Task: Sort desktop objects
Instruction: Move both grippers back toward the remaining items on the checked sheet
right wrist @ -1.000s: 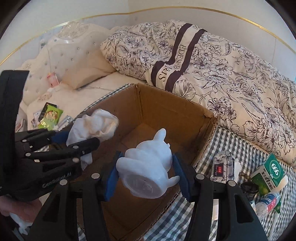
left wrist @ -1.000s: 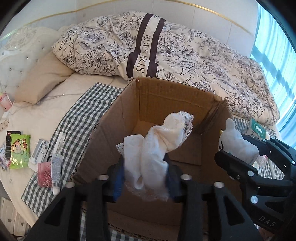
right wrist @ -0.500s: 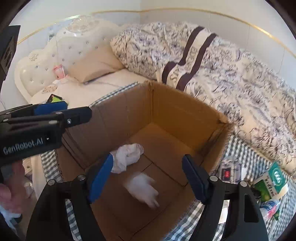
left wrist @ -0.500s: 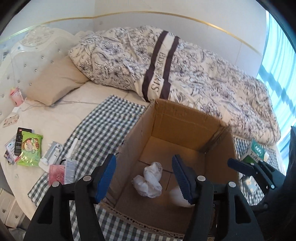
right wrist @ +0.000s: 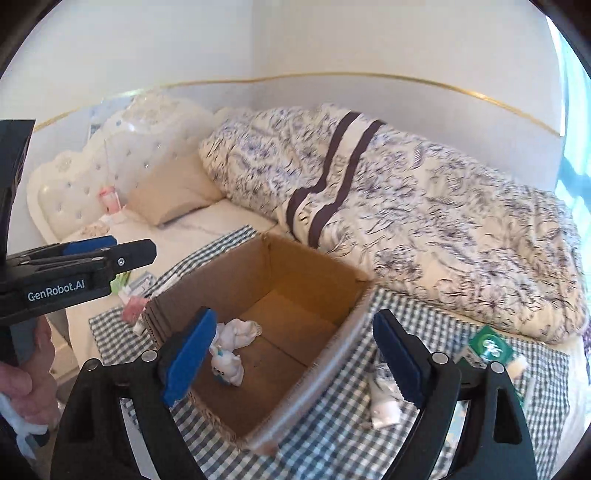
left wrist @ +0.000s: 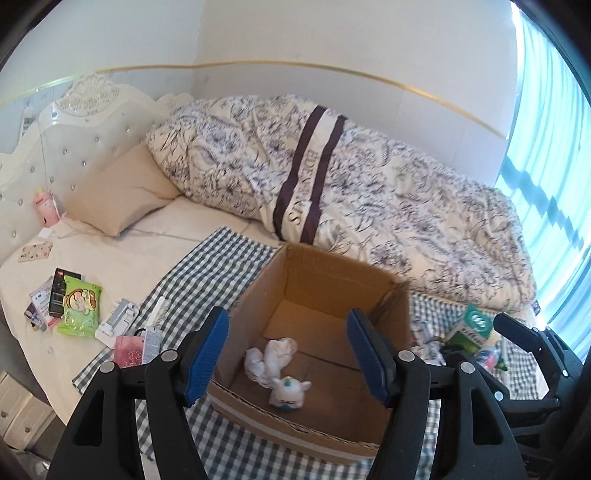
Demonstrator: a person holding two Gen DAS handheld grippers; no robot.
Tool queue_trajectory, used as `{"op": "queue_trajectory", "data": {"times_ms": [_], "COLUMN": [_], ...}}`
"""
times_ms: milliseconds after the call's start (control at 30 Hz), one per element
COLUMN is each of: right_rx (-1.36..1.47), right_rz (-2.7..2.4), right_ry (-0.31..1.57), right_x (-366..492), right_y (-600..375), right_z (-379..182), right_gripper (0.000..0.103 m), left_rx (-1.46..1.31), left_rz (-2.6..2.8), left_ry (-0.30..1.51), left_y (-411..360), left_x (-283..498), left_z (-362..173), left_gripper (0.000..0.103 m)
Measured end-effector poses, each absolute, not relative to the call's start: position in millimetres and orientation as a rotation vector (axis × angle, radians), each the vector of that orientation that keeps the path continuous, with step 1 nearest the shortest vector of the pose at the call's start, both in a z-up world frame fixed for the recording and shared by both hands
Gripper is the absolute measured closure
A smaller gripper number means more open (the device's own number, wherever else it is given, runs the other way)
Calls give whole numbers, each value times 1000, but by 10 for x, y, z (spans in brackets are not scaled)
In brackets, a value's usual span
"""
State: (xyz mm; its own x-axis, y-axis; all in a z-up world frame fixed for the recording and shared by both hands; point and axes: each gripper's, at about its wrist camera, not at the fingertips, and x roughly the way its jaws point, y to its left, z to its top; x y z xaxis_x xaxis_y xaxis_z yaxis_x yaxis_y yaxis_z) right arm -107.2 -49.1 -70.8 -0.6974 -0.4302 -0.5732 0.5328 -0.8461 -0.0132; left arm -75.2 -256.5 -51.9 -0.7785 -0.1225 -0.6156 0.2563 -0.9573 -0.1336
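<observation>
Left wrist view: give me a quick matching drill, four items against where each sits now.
Items:
1. white toy figure
2. green snack packet
3. green-and-white box
4. pink cup

Places:
A. by the headboard
B. on the bare sheet, left of the checked cloth
C. inside the cardboard box
D. on the checked cloth, right of the cardboard box

Pairs: 1-C, 2-B, 3-D, 4-A

Bedroom, lit by daylight
White walls [left wrist: 332,33] with a gold trim line; tufted white headboard [left wrist: 74,122]; floral duvet [left wrist: 369,192]; beige pillow [left wrist: 118,192]; blue-curtained window [left wrist: 546,192] at right.
</observation>
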Motion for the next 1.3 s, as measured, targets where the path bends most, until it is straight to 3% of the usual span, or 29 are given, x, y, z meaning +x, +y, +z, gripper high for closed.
{"op": "queue_trajectory", "data": {"times_ms": [233, 733, 1167, 1300], "right_rx": [710, 567, 452, 453], "right_rz": [-2548, -2696, -2862, -2899], "right_ry": [224, 119, 86, 91], "right_x": [-702, -122, 288, 355], "right_y": [-130, 837, 1674, 1855], "right_z": [-360, 318, 639, 666], "right_gripper": [13, 5, 0, 0], "left_rx": [869, 668, 529, 522], "left_rz": [-2823, -2962, -3064, -3076], "left_ry": [294, 248, 208, 178], "left_y": [-2270, -1566, -980, -773], "left_x": [-479, 62, 315, 321], "left_z": [-202, 436, 752, 767], "left_gripper": [33, 21, 0, 0]}}
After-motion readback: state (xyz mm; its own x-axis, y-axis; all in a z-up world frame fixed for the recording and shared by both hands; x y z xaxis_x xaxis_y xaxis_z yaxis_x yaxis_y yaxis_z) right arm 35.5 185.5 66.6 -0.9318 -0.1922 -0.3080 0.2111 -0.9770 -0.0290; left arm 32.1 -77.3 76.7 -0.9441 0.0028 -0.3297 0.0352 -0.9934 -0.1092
